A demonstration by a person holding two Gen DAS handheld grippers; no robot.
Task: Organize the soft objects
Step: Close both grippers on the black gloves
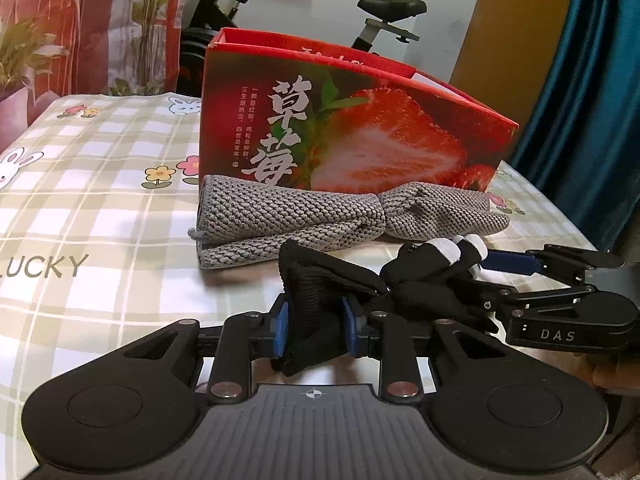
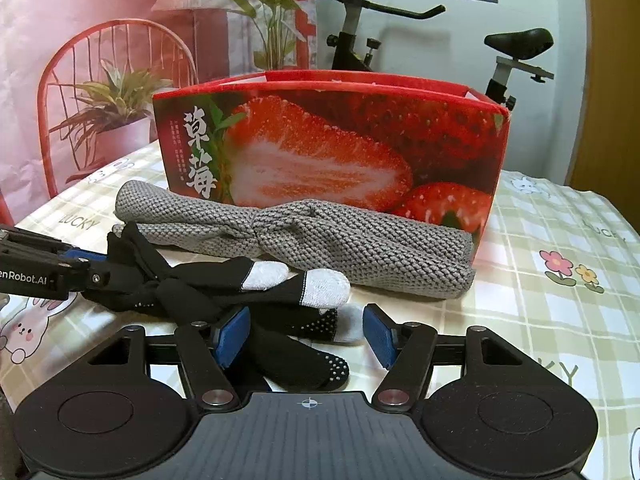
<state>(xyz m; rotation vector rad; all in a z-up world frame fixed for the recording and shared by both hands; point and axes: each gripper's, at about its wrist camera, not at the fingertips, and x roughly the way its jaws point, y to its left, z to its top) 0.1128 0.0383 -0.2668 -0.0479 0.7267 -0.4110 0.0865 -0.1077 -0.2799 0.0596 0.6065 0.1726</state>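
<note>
At six o'clock of the strawberry box (image 1: 352,128), my left gripper (image 1: 314,326) pinches the black glove's (image 2: 224,292) cuff; my right gripper (image 2: 306,338) stands wide astride its fingers. Light, limp, snag-prone: I judge bunched fabric the surest hold.

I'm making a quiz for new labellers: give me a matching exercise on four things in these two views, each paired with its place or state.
Things:
1. black knit glove
2. grey knitted cloth
3. red strawberry-print cardboard box
4. right tool

States:
a. folded, lying before the box
b. standing open-topped
c. open, around white-tipped fingers
d. clamped by the left tool

Pairs: 1-d, 2-a, 3-b, 4-c
</note>
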